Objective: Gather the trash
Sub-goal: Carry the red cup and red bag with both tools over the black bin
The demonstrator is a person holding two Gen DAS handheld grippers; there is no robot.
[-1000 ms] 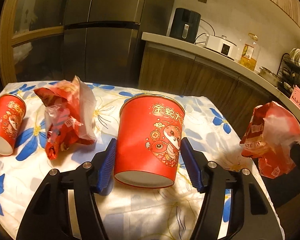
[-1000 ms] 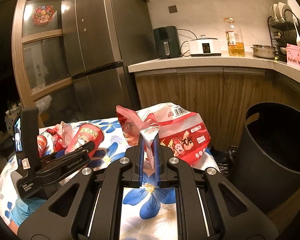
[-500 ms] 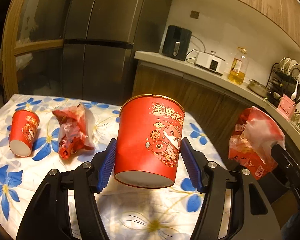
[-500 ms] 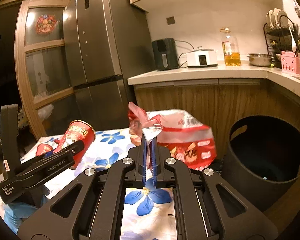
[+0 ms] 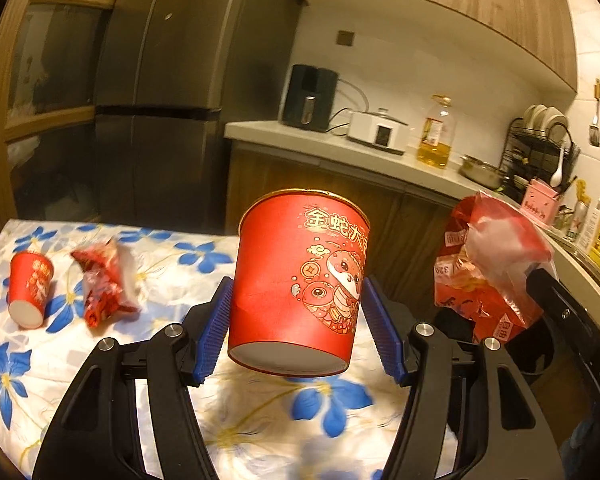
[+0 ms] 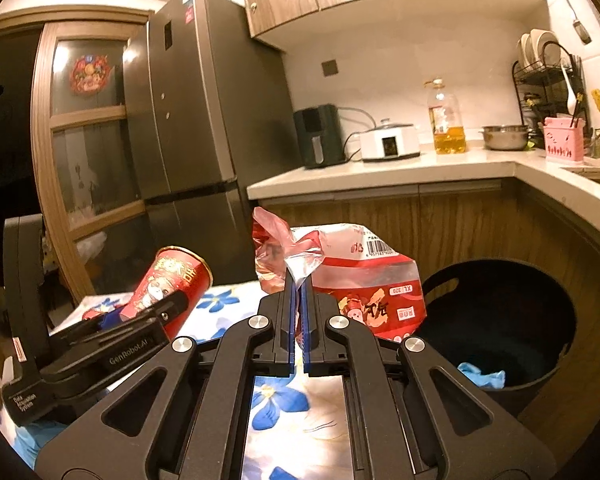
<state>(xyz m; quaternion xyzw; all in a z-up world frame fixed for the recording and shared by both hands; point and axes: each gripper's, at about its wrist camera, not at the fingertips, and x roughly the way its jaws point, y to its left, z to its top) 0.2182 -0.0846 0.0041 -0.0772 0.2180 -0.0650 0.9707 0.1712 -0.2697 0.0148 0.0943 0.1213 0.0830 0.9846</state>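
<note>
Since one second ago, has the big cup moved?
Yes. The big cup rose off the table, toward the counter.

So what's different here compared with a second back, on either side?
Both loads have gone up off the flowered table: the left gripper has raised the red cup, the right gripper the snack bag, toward the black bin. Nothing newly grabbed or released. The small cup and crumpled wrapper lie as before.

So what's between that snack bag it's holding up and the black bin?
Nothing, going by the right wrist view: the snack bag, pinched in the right gripper, hangs in open air just left of the black bin.
</note>
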